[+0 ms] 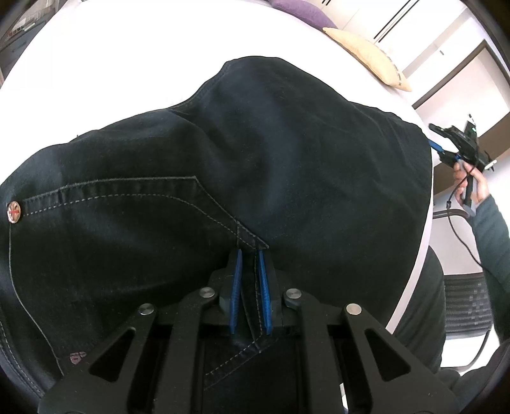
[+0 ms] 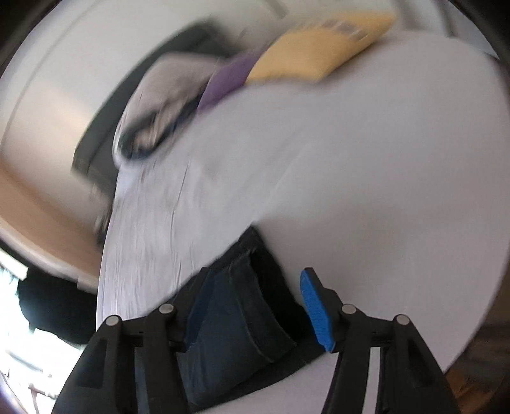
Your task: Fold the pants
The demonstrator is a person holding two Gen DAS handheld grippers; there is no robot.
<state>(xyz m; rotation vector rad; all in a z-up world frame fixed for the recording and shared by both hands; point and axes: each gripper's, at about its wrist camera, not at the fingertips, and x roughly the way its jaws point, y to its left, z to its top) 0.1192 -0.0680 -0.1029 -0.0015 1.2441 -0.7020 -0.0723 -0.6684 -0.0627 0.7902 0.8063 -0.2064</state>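
Dark navy pants (image 1: 223, 165) with pale stitching and a metal button lie spread over the white table (image 1: 127, 63). My left gripper (image 1: 250, 254) is shut on a stitched seam of the pants near the pocket corner, its blue pads pinching the fabric. My right gripper (image 2: 255, 280) is open, its blue pads (image 2: 315, 312) wide apart, with a folded edge of the pants (image 2: 236, 318) lying between and under them. The right wrist view is motion blurred. The right gripper also shows in the left wrist view (image 1: 459, 149), held at the far right edge of the pants.
A yellow cushion (image 1: 369, 55) and a purple cushion (image 1: 302, 11) lie at the table's far edge. A grey and black garment (image 2: 159, 105) lies next to them. A mesh chair (image 1: 468, 305) stands right of the table. A cable hangs from the right gripper.
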